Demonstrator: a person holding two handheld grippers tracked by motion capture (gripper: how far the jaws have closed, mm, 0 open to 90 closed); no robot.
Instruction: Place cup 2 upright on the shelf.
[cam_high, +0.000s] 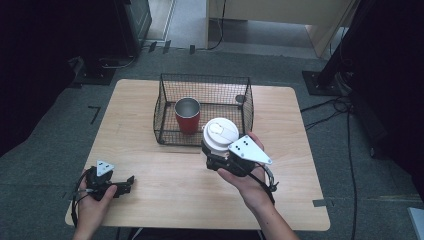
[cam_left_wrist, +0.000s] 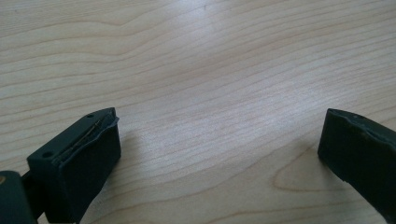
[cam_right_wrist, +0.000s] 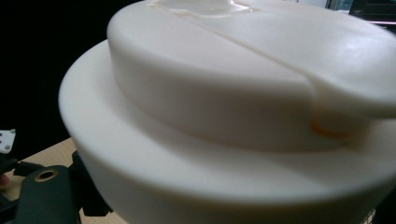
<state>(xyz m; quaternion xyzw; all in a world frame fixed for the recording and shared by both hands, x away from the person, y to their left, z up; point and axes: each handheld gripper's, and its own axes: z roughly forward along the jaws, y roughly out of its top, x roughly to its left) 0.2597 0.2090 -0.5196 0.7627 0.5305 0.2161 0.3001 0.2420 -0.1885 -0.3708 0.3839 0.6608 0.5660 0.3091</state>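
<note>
A white-lidded cup (cam_high: 220, 135), its domed lid smooth and cream-white, sits clamped in the right gripper (cam_high: 216, 159) just before the wire basket (cam_high: 165, 107); the left gripper (cam_high: 127, 182) rests low on the table (cam_high: 165, 180), jaws apart

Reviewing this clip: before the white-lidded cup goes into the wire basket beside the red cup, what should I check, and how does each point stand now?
1. Right gripper grips the white-lidded cup: ok in the high view, though the jaw contact is hidden.
2. Lid seated on the cup: ok, it sits level in the right gripper view.
3. Free room in the wire basket: ok, the space right of the red cup looks open.
4. Cup lifted above the basket's front rim: cannot tell.
5. Left gripper out of the way: ok, open over bare table, far from the basket.
6. Small dark object in the basket's back right corner: cannot tell what it is.
</note>
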